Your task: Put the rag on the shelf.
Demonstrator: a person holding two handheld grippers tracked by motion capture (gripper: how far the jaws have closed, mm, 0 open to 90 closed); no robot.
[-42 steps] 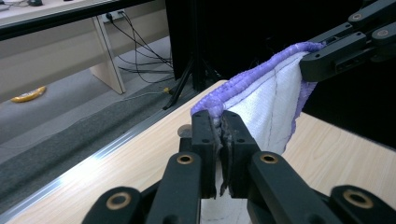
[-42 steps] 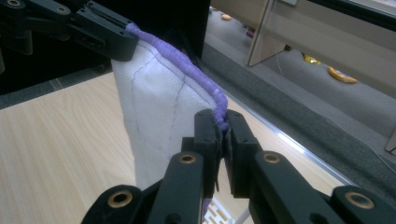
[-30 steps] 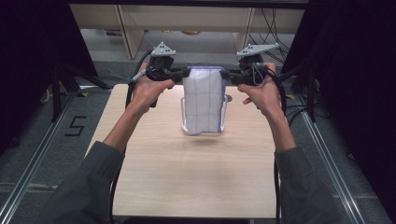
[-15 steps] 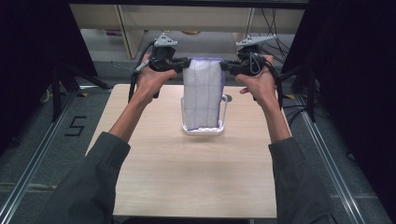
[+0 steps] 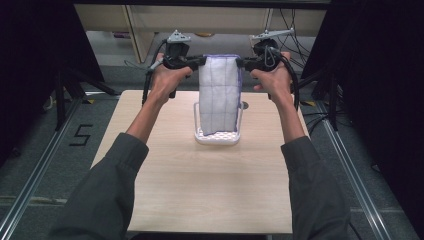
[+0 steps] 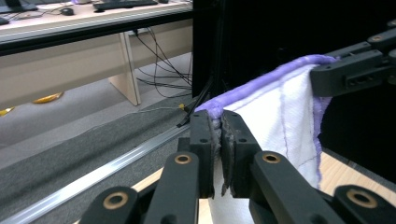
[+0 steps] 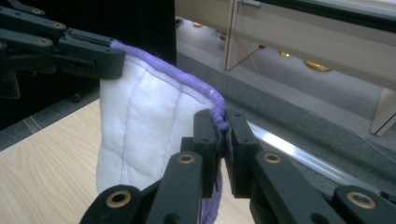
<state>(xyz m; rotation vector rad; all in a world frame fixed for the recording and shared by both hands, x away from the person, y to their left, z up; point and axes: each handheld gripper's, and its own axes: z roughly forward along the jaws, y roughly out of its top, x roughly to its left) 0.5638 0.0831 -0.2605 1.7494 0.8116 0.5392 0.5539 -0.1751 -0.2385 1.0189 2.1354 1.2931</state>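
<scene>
A white quilted cloth (image 5: 218, 95) with a purple hem hangs upright, stretched between both grippers over the far half of the table. My left gripper (image 5: 202, 61) is shut on its top left corner, and my right gripper (image 5: 240, 62) is shut on its top right corner. The cloth's lower end reaches down to a white perforated basket (image 5: 216, 140). In the left gripper view the pads (image 6: 218, 122) pinch the hem of the cloth (image 6: 280, 121), with the right gripper (image 6: 355, 70) farther off. In the right gripper view the jaws (image 7: 220, 120) clamp the cloth (image 7: 140, 126) opposite the left gripper (image 7: 88, 56).
The light wooden table (image 5: 200, 185) stretches bare towards the person. Dark curtains stand at both sides. Beyond the far edge are a metal floor rail (image 6: 116, 163), cables and wooden furniture legs (image 7: 233, 42).
Both hands have carried the cloth away from the person, towards the table's far edge. The white basket now shows under the cloth's lower end. Both grips are unchanged.
</scene>
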